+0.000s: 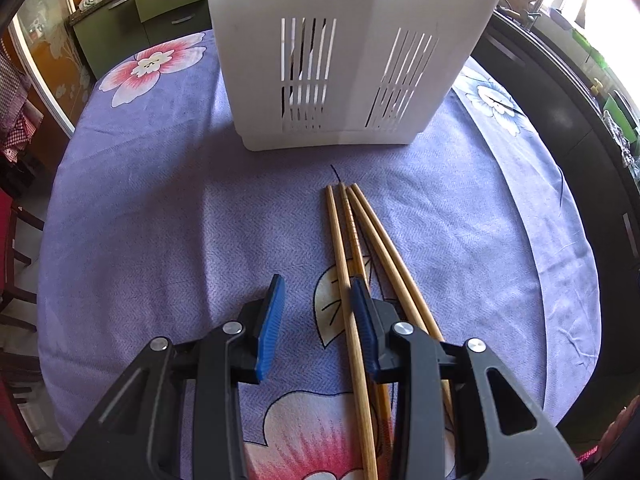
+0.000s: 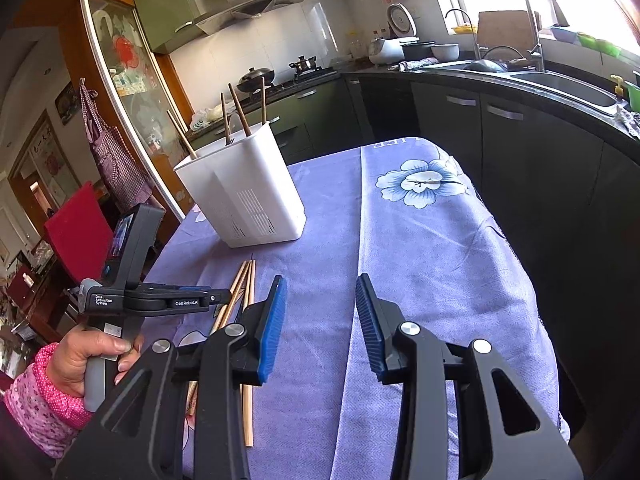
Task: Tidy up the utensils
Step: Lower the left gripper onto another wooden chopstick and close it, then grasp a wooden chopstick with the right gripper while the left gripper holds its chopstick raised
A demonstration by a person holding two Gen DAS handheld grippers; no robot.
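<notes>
Left tool (image 1: 318, 300) parted, chopsticks (image 1: 352, 248) beneath (one between pads)

Chopsticks (image 1: 352, 248) on tablecloth (image 1: 160, 220) before utensil holder (image 1: 344, 60), more chopsticks seemingly inside it

A table (image 1: 140, 208) carries everything, draped in a lilac cloth (image 2: 432, 264) printed with pink and blue flowers. On the cloth stands a white slotted utensil holder (image 1: 344, 60), upright toward the far end, with several sticks rising from its top in the right wrist view. Just in front of it, apart from its base, 4 wooden chopsticks (image 1: 360, 240) lie flat in a loose bundle, their far tips close together and pointing at the holder.
</notes>
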